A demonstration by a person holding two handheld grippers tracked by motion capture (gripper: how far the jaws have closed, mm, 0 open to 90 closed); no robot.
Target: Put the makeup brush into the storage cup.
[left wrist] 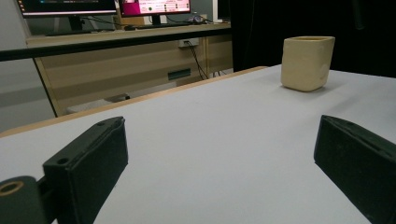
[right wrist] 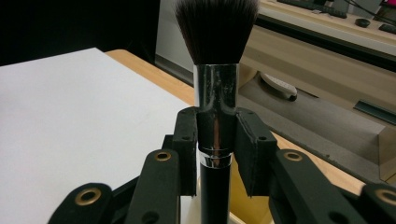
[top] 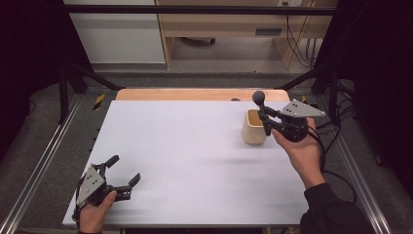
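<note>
One white table [top: 195, 161] is carrying one cream cup [top: 254, 127] near its far right corner, with a wooden desk standing beyond the table. Nothing is lying between the cup and the left gripper [top: 122, 176], which is resting at the near left with its jaws spread wide and empty. The right gripper [top: 266, 123] is clenching one makeup brush [right wrist: 215, 88] by its handle, bristles up, just above the cup.
</note>
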